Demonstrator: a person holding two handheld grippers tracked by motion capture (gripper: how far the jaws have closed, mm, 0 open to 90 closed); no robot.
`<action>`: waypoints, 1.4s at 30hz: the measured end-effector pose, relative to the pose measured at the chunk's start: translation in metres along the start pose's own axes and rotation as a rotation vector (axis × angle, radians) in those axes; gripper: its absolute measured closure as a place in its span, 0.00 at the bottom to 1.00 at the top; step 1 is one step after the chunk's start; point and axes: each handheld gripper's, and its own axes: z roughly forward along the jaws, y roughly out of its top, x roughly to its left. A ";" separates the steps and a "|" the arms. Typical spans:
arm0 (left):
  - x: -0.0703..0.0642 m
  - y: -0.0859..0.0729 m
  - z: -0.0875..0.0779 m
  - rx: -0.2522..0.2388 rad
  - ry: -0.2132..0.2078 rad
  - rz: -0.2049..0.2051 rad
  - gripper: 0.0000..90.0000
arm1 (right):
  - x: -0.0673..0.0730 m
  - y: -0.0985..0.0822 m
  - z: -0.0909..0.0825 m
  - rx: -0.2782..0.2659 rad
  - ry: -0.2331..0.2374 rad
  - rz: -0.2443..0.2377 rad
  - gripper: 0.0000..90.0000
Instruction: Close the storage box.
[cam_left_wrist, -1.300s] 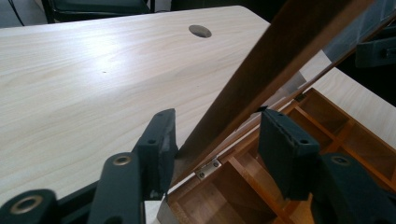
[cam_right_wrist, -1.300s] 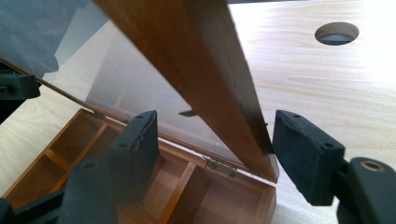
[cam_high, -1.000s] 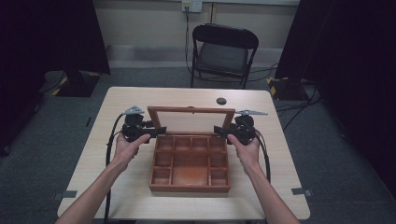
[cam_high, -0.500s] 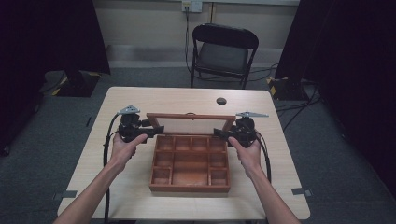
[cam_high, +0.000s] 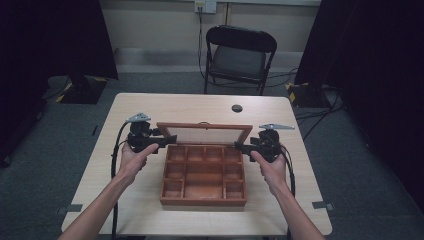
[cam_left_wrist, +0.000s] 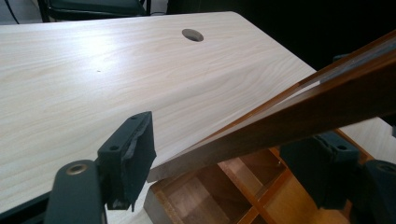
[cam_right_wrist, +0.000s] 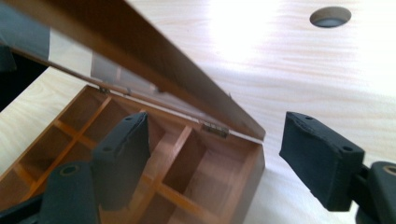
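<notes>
A recording studio — black curtains (cam_high: 60, 40), lone folding chair (cam_high: 240, 55).

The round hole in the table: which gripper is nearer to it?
Right. The right gripper sits below the hole, nearly in line; the left gripper is farther, off to its left.

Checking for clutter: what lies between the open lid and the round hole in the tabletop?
Bare tabletop between lid and hole, seen in the high view.

Overhead light glares on the pale table (cam_right_wrist: 299, 51); dark surroundings, and the near jaws blur.
</notes>
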 end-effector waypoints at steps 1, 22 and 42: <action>-0.001 0.001 0.000 -0.005 -0.005 0.001 0.29 | -0.001 -0.001 -0.002 0.003 0.000 -0.001 0.27; -0.016 -0.002 -0.009 0.034 -0.041 0.051 0.20 | -0.020 -0.012 -0.024 0.043 -0.065 0.004 0.39; -0.027 -0.011 -0.020 0.044 -0.064 0.070 0.19 | -0.011 0.013 -0.043 -0.003 -0.032 -0.012 0.46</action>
